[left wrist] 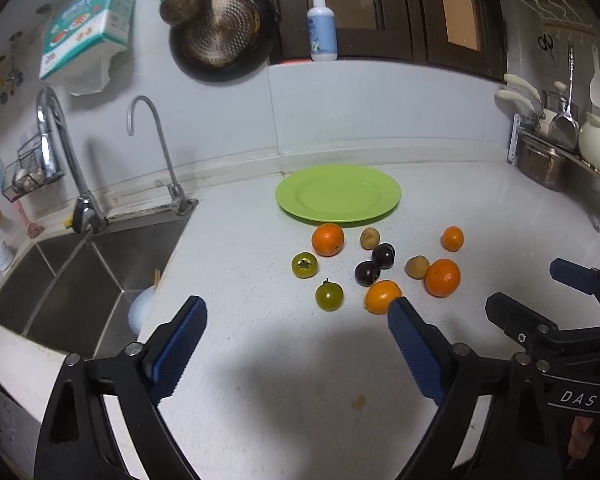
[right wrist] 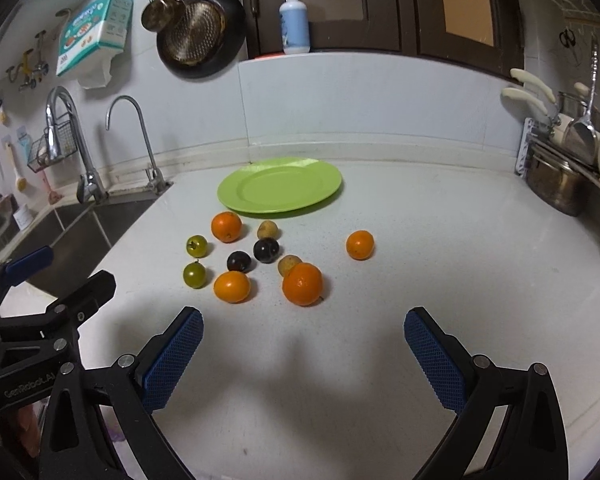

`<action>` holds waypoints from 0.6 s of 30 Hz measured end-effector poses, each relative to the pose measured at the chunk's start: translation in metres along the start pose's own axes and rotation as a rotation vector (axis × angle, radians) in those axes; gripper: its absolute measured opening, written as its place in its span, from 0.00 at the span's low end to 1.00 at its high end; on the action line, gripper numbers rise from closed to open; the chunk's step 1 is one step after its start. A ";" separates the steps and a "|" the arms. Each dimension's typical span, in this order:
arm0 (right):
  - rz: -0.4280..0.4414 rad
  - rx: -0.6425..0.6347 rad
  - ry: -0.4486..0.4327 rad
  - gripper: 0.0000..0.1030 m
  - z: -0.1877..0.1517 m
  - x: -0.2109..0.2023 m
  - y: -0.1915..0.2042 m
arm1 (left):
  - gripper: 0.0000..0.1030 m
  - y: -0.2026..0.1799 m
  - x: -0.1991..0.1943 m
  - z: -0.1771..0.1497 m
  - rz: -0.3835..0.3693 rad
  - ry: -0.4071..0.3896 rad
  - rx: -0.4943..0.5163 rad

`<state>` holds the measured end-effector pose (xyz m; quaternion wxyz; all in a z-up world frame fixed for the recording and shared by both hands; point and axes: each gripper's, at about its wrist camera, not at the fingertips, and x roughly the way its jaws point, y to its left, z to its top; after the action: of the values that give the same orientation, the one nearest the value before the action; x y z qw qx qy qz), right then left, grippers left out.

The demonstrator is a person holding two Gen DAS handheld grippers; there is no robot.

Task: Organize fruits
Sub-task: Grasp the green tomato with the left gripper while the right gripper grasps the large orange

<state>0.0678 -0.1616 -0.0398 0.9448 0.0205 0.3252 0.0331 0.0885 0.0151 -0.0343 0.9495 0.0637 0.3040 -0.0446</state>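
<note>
An empty green plate (left wrist: 338, 194) (right wrist: 279, 185) lies at the back of the white counter. In front of it lie several loose fruits: oranges (left wrist: 327, 239) (right wrist: 302, 283), two dark plums (left wrist: 367, 273) (right wrist: 266, 250), two green tomatoes (left wrist: 329, 296) (right wrist: 194, 274) and two small brown fruits (left wrist: 417, 267) (right wrist: 267, 230). One orange (left wrist: 452, 238) (right wrist: 359, 244) sits apart to the right. My left gripper (left wrist: 298, 314) is open and empty, just short of the fruits. My right gripper (right wrist: 303, 322) is open and empty, near the closest orange.
A steel sink (left wrist: 72, 280) with two taps (left wrist: 156, 140) lies to the left. A dish rack with pots and utensils (left wrist: 560, 152) (right wrist: 568, 160) stands at the right. Pans (left wrist: 220, 28) hang on the wall. A soap bottle (right wrist: 294, 20) stands on the ledge.
</note>
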 end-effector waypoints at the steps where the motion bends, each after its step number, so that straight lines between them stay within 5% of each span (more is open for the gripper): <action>1: -0.002 -0.001 0.007 0.98 0.002 0.006 0.001 | 0.84 0.000 0.004 0.001 -0.006 0.005 0.002; 18: -0.007 -0.018 0.138 0.68 0.008 0.080 -0.003 | 0.46 -0.012 0.090 0.002 -0.087 0.127 0.167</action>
<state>0.1355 -0.1589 -0.0825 0.9205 0.0084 0.3892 0.0340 0.1607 -0.0012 -0.0865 0.9168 0.1321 0.3614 -0.1066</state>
